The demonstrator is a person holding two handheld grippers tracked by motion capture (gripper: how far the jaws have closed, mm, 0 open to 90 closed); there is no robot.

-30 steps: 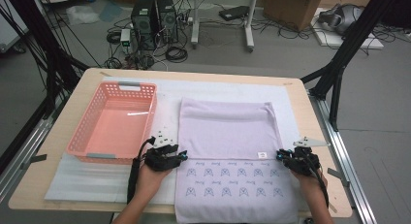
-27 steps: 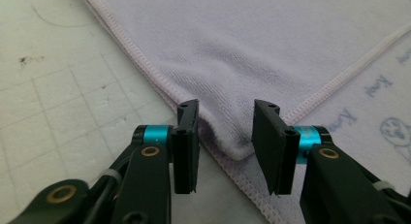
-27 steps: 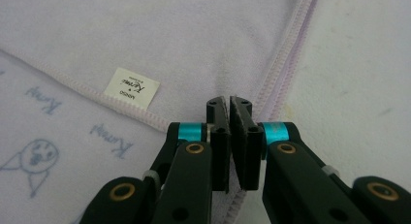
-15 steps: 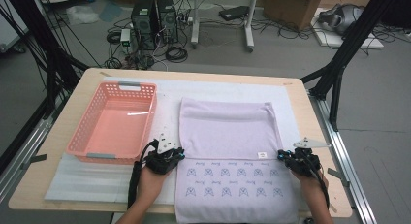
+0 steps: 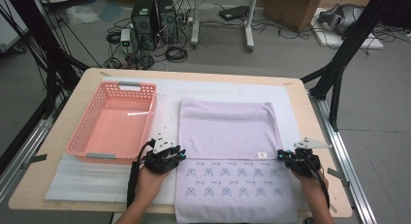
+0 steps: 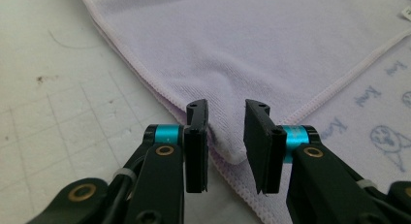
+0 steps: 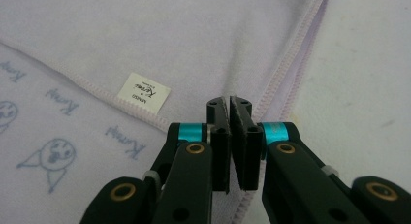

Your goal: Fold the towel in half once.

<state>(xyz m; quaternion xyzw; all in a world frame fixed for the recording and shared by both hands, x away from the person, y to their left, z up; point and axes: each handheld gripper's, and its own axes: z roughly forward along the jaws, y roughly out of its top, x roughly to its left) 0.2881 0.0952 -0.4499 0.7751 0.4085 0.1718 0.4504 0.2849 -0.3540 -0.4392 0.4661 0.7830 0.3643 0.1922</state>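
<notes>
Your right gripper (image 7: 229, 104) pinches the lilac towel (image 5: 228, 129) (half folded on the counter (image 5: 310, 107)); your left gripper (image 6: 226, 110) is wide around its corner. Close it, or the fold drags crooked.

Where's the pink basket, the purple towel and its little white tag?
basket (image 5: 82, 149), high view, near rim.
towel (image 5: 225, 124), high view, middle of the plain folded part.
tag (image 7: 143, 92), right gripper view, middle of the label.

A pale lilac terry towel (image 5: 228, 136) lies flat on the table, its far part folded back over itself; the near part shows small blue printed figures, and a white label sits by the fold's right edge.
</notes>
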